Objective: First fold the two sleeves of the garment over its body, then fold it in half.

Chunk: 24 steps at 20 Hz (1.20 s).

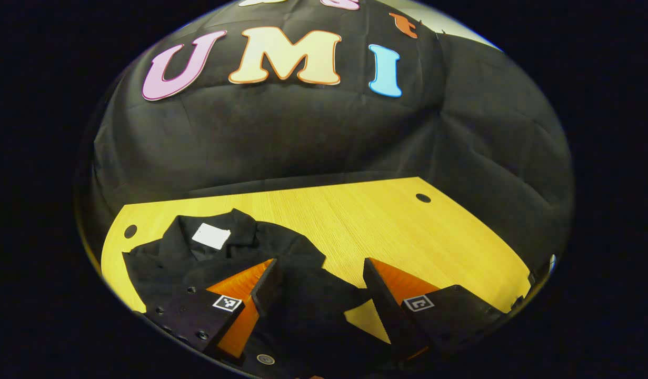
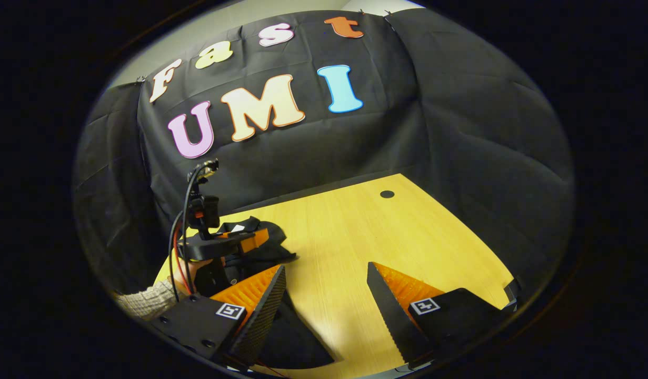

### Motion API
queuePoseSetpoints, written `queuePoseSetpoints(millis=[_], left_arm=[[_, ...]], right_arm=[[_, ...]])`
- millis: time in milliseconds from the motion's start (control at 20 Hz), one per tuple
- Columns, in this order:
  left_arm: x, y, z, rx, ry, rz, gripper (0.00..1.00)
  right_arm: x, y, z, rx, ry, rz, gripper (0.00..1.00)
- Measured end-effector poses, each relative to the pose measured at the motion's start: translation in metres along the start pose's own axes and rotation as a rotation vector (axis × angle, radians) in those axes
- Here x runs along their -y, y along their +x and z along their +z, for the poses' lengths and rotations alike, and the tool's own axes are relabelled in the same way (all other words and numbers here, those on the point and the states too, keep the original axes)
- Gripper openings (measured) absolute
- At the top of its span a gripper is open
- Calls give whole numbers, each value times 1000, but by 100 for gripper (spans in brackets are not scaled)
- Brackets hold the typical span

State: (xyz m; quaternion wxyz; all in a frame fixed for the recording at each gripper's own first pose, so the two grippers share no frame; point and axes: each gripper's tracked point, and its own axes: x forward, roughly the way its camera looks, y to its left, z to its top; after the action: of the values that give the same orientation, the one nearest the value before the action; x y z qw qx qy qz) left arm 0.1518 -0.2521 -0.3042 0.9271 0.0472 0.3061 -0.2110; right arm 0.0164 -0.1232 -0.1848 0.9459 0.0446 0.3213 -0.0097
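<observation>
Fingers of the left gripper [image 1: 318, 295] are wide apart w/ nothing between them, up over the black shirt [image 1: 239, 252]. Shirt lies on the yellow table [image 1: 397, 231], collar & white tag [image 1: 211, 235] at the far side. Right gripper [image 2: 326, 305] is spread wide too, holding nothing, just beside the shirt's edge.

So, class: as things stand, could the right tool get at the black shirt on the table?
Probably yes: the right tool is open and empty, and a part of the shirt lies right by its left finger, with nothing between them.
</observation>
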Motion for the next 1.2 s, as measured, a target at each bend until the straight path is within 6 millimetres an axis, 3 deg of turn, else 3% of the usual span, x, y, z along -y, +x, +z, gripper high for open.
queuePoseSetpoints(millis=[200, 350, 750, 1000, 1200], left_arm=[[-32, -49, -1, 57, -29, 54, 95], [-62, -90, -14, 85, -26, 111, 95], [-127, -184, -96, 16, -69, 234, 95], [-140, -231, -136, -17, -139, 257, 95], [-147, -265, -170, -72, -135, 289, 95]], right_arm=[[-19, 0, -21, -18, -14, 55, 98], [-29, 1, -41, -34, -34, 88, 98], [-58, 6, -111, -139, -54, 181, 98], [-63, 8, -150, -198, -59, 189, 98], [-55, 12, -176, -245, -82, 173, 98]])
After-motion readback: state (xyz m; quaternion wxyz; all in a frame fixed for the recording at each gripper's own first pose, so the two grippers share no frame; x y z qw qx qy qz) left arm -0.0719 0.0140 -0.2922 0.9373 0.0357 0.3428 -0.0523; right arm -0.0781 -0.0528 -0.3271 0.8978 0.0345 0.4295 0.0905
